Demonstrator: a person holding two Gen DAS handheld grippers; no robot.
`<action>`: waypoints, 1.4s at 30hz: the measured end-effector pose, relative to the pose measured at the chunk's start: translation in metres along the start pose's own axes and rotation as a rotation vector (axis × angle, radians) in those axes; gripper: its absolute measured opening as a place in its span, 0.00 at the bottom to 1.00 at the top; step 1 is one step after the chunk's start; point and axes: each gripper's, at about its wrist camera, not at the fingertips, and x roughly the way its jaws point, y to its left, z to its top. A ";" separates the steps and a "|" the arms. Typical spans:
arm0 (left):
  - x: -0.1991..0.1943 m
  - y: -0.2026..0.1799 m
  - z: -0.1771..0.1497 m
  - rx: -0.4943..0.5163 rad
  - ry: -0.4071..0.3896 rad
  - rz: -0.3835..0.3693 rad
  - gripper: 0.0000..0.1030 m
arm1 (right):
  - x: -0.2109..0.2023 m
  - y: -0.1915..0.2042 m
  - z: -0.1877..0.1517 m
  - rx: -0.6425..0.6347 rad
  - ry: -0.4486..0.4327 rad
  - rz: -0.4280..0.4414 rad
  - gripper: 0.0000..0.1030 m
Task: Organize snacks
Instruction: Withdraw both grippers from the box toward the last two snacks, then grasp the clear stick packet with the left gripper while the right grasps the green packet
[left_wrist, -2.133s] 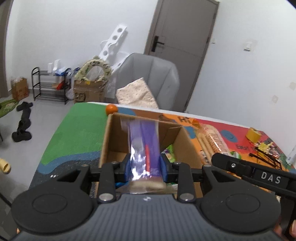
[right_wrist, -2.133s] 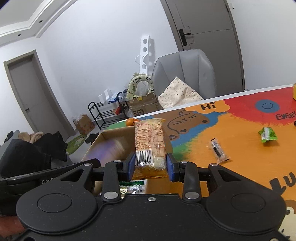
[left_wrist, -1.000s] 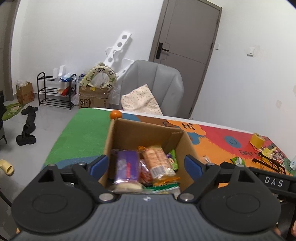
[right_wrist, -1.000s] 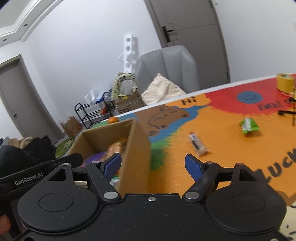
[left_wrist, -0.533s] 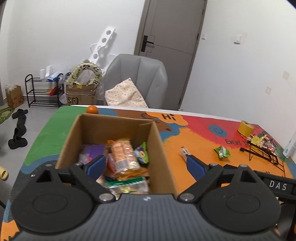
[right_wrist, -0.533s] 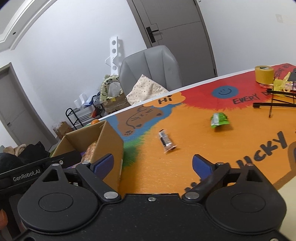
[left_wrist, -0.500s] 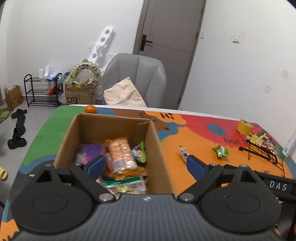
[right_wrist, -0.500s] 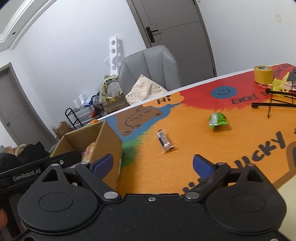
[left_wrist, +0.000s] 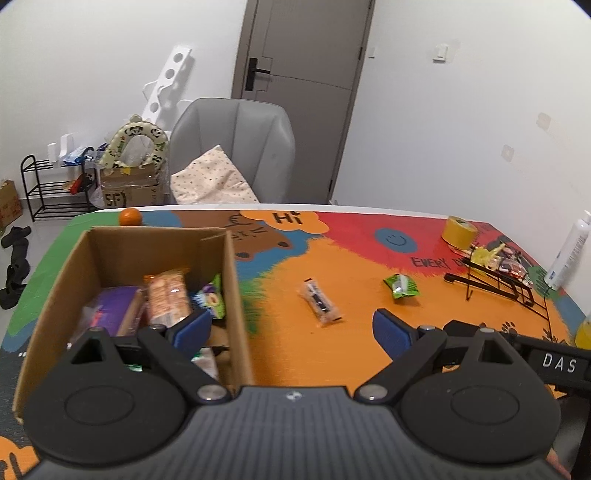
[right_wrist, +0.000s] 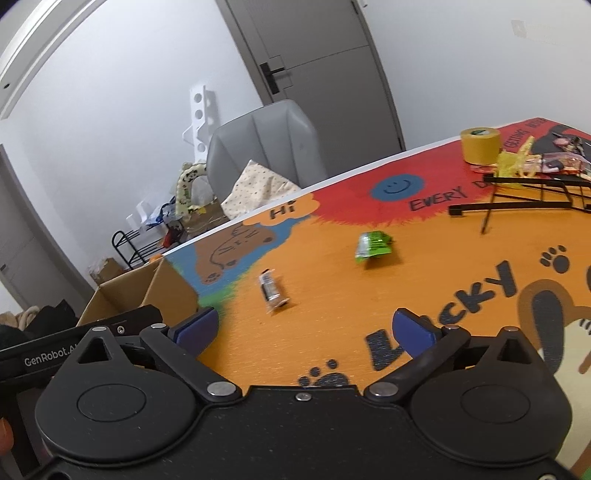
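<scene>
Both empty: left gripper (left_wrist: 291, 328) and right gripper (right_wrist: 304, 326) spread wide. Just ahead, dark snack bar (right_wrist: 272, 290); farther right, green packet (right_wrist: 373, 245). Box (left_wrist: 236, 295) at left. Both likely light, crinkly, slippery; pinch across the middle.

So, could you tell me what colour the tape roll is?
Yellow; the tape roll shows best in the right wrist view.
</scene>
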 end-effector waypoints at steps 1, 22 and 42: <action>0.001 -0.003 0.000 0.004 0.003 -0.003 0.91 | 0.000 -0.004 0.001 0.005 0.001 -0.002 1.00; 0.042 -0.053 0.002 0.040 0.045 -0.012 0.88 | 0.013 -0.059 0.011 0.068 -0.008 -0.003 0.88; 0.135 -0.063 0.001 -0.027 0.108 0.073 0.60 | 0.084 -0.073 0.039 0.099 0.051 -0.033 0.75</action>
